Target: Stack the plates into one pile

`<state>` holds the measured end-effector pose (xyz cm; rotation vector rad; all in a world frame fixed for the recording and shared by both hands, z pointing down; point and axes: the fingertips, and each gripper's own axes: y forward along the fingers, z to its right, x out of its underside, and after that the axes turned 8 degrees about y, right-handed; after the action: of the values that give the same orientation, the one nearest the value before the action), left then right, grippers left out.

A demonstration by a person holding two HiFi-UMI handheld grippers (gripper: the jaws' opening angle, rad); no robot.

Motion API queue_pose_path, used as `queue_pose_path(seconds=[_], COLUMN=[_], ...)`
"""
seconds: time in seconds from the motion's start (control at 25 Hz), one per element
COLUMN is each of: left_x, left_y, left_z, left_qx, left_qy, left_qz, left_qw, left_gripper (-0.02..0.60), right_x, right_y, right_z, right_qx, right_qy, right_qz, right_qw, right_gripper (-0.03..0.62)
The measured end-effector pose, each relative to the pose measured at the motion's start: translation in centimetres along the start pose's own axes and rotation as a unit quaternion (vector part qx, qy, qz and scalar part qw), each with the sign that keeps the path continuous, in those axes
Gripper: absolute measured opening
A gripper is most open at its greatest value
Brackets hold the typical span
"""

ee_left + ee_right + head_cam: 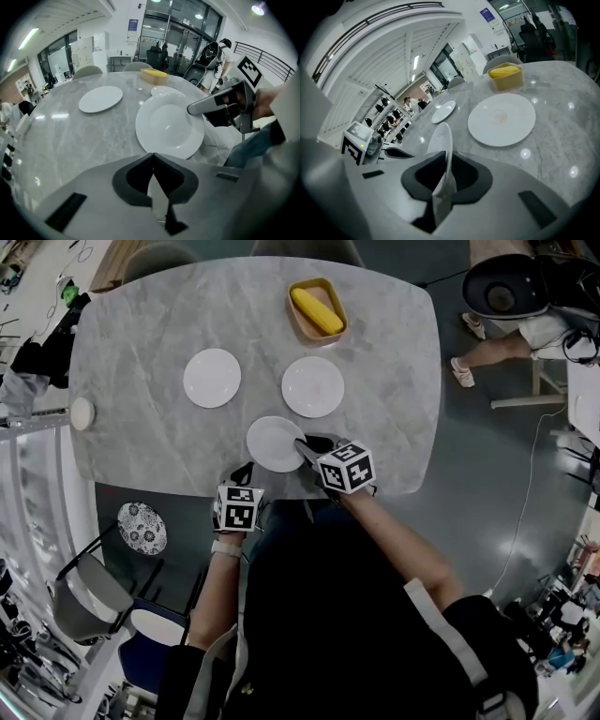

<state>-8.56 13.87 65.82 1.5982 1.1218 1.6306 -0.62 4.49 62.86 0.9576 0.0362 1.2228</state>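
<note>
Grey marble tabletop (141,324) in a big open hall, with three white plates spread across it. Your right tool (446,157) is clamped on the right-hand rim of the nearest plate (272,443), which sits close to your edge of the tabletop. Your left tool (152,157) has its jaws together on nothing, just short of that plate.

My take: lift level so the plate doesn't swing on that thin rim grip, carry it over the middle plate (312,386), lower it centred, then let go. The far plate (212,378) can wait.

Writing-wise, nothing's readable. The plates are plain, the marker cube (347,468) shows only black-and-white squares, and the wall poster (133,24) is too small.
</note>
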Motion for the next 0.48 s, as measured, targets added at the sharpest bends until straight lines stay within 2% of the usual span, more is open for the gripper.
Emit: queue_pose_path(seconds=[0.48], left_x=[-3.1], left_y=[0.0], left_z=[1.3], left_qx=[-0.027], left_qy=[-0.015], left_qz=[-0.021], left_qw=[0.9993], left_gripper=[0.009], right_x=[-5.9], right_y=[-3.2], right_z=[4.9], right_qx=[-0.007], right_qy=[0.038], right_qz=[0.051], right_qw=[0.998], right_gripper=[0.037])
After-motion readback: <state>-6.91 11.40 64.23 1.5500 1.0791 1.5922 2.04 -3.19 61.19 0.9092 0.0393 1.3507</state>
